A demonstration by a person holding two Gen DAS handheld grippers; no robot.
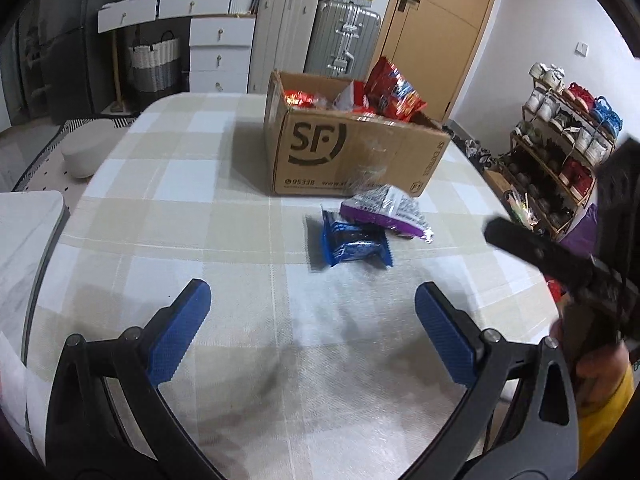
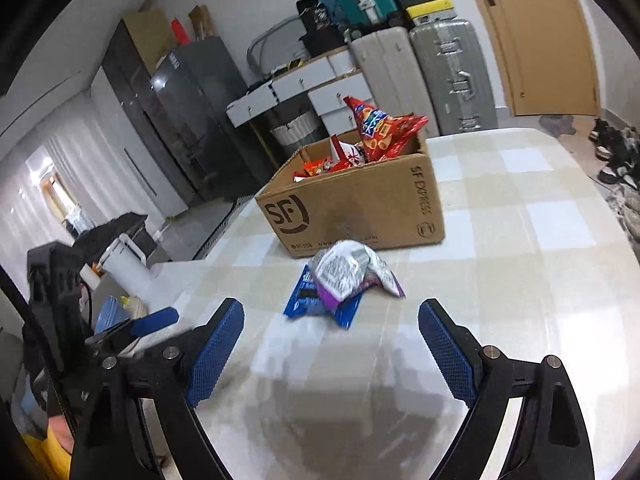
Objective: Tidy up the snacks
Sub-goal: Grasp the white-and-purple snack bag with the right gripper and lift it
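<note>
Right gripper (image 2: 331, 344) with blue textured pads spread wide and empty, aimed down at the checked beige tablecloth (image 2: 520, 264), with the crumpled purple-and-silver snack packet (image 2: 352, 274) straight ahead between the finger lines, lying partly over the flat blue foil snack packet (image 2: 316, 306). Left gripper (image 1: 313, 332) likewise spread and empty, both packets ahead and slightly to its right, neither clearly nearer. Just beyond, the open brown cardboard box (image 2: 360, 208) already holding red snack bags; blue packet's long axis roughly crosswise to the right gripper's approach, purple one angled toward the box.

matt cardboard box (image 1: 352, 152); glossy foil snack packets (image 1: 384, 210); checked cloth tablecloth (image 1: 168, 184).
</note>
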